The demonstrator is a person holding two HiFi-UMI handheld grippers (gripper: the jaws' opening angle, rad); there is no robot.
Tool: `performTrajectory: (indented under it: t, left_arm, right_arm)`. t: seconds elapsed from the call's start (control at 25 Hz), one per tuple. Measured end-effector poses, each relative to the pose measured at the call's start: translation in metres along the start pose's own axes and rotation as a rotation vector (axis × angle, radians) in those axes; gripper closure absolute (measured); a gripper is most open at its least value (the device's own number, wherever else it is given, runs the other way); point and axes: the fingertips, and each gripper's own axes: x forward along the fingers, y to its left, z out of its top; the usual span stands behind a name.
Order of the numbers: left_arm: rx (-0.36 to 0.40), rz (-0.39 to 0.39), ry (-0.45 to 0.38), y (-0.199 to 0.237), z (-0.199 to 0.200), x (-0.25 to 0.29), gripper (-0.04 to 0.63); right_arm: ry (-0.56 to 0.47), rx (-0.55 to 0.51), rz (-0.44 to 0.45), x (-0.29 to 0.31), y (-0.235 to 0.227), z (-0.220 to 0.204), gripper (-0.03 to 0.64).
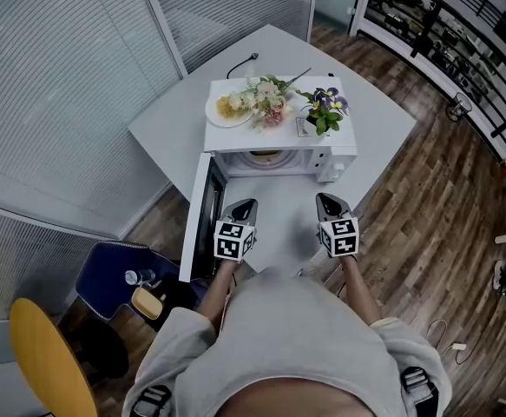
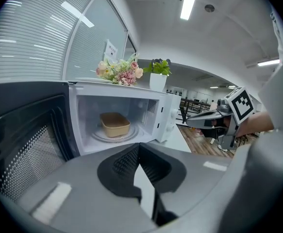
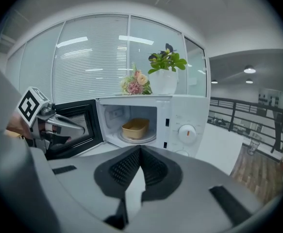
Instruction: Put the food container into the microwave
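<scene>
- Food container: tan, open-topped tub. It sits on the glass turntable inside the microwave. Placement judged complete.
- Microwave door: swung fully open to the left of the cavity. Shutting it is the only step that could be left, though the task does not ask for it.
- Left hand-held gripper: jaws closed together with nothing between them. It hangs over the tabletop just in front of the open door, clear of the microwave.
- Right hand-held gripper: jaws closed and empty. It hangs in front of the control panel side, apart from the microwave.
- On top of the microwave: a white plate of pale food, a bunch of flowers, and a small potted plant in a white pot.
- Tabletop: pale grey-white with angled corners. A dark cable lies behind the microwave.
- Room: glass partitions with blinds, wood-plank floor, black railing at the far right, yellow chair at the lower left.
</scene>
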Motion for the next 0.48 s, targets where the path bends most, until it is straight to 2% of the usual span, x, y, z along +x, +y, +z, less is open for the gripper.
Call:
performTrajectory:
  t: [0.48]
  left_arm:
    - [-0.007,0.004,0.000,0.0000,0.0003,0.0010,0.584]
  right_arm:
    - [0.012,-0.026,0.026,0.0072,0.0114,0.0005,0.603]
